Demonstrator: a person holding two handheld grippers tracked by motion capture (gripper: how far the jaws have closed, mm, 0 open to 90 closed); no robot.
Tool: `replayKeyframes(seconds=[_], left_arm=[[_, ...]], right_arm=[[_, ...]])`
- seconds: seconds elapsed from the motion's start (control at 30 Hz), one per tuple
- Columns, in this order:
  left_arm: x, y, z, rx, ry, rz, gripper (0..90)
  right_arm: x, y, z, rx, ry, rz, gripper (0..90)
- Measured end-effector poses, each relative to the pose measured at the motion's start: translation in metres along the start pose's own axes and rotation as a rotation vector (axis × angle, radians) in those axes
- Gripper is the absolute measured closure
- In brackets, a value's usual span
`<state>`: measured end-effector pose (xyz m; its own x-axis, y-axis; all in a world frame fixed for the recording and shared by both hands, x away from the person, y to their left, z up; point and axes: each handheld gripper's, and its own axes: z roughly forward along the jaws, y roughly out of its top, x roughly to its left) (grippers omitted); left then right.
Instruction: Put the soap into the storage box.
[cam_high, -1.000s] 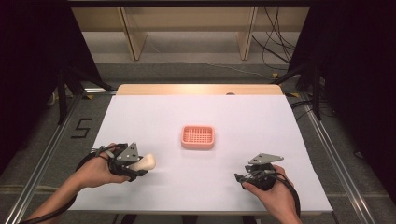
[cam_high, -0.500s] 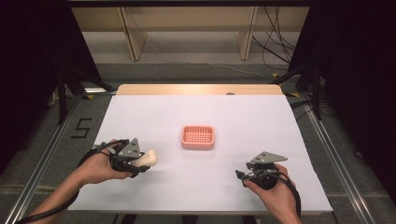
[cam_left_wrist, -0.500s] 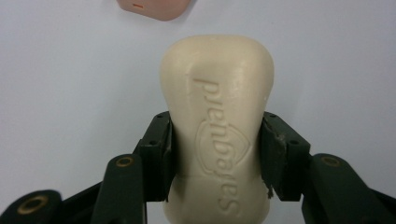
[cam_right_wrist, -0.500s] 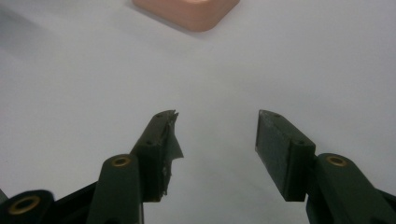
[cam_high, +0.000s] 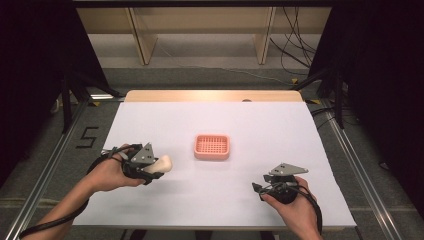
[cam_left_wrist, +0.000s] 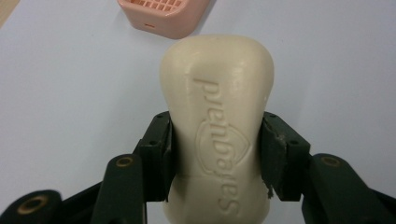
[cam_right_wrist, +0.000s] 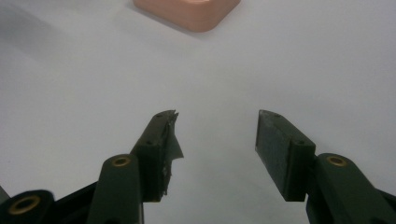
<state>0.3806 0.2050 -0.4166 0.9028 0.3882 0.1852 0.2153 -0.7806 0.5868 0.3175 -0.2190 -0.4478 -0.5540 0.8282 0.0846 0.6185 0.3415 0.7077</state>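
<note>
The left tongs (cam_left_wrist: 215, 154) clamp the soap (cam_left_wrist: 217, 126) by its sides, aimed toward the dish (cam_high: 212, 147); the right tongs (cam_right_wrist: 217, 140) wait open and empty.

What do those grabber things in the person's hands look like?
Each hand holds a black tool. The left gripper and the right gripper both wear a grey three-cornered plate on top and trail a black cable. Up close, each has two chunky black jaws with small brass-coloured rivets and flat, slightly chipped pads. The forearms are bare, with no sleeves.
</note>
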Motion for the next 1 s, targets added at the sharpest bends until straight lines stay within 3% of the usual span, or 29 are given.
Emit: replayKeyframes(seconds=[0.17,0.27,0.37,0.4,0.57,0.63,0.67,0.7,0.73,0.77,0.87,0.93,1.0], left_arm=[[0.003,0.002,0.002,0.009,0.006,0.007,49.8],[0.004,0.005,0.005,0.003,0.006,0.006,49.7],[0.005,0.007,0.005,-0.005,0.008,0.006,49.8],[0.007,0.009,0.005,0.001,0.005,0.028,49.7],[0.008,0.016,0.008,0.000,0.007,0.032,49.7],[0.009,0.019,0.008,-0.001,0.008,0.045,49.8],[0.009,0.020,0.009,-0.001,0.008,0.032,49.8],[0.009,0.020,0.009,-0.001,0.008,0.032,49.8],[0.010,0.022,0.009,-0.002,0.004,0.046,49.7],[0.010,0.023,0.010,0.001,-0.007,0.030,49.7],[0.010,0.026,0.012,0.001,-0.003,0.041,49.7],[0.011,0.029,0.013,-0.004,-0.006,0.046,49.7],[0.012,0.031,0.014,-0.003,0.000,0.052,49.7]], right_arm=[[0.000,0.000,-0.002,-0.001,-0.008,0.006,48.2],[-0.002,-0.001,-0.002,-0.016,-0.006,-0.016,48.2],[-0.001,-0.002,-0.003,-0.014,-0.014,0.004,48.2],[0.001,-0.002,-0.003,-0.007,-0.006,0.016,48.2],[-0.001,-0.004,-0.006,-0.014,-0.022,-0.012,48.2],[0.001,-0.004,-0.007,-0.017,-0.022,0.008,48.2],[0.000,-0.004,-0.008,-0.013,-0.008,0.009,48.2],[0.000,-0.005,-0.008,-0.016,-0.025,-0.010,48.2],[0.000,-0.006,-0.008,-0.020,-0.021,-0.013,48.1],[0.000,-0.006,-0.008,-0.020,-0.021,-0.013,48.1],[0.001,-0.007,-0.010,-0.012,-0.024,0.013,48.2],[0.002,-0.009,-0.010,-0.033,-0.033,0.013,48.2],[0.001,-0.008,-0.012,-0.017,-0.028,0.008,48.2]])
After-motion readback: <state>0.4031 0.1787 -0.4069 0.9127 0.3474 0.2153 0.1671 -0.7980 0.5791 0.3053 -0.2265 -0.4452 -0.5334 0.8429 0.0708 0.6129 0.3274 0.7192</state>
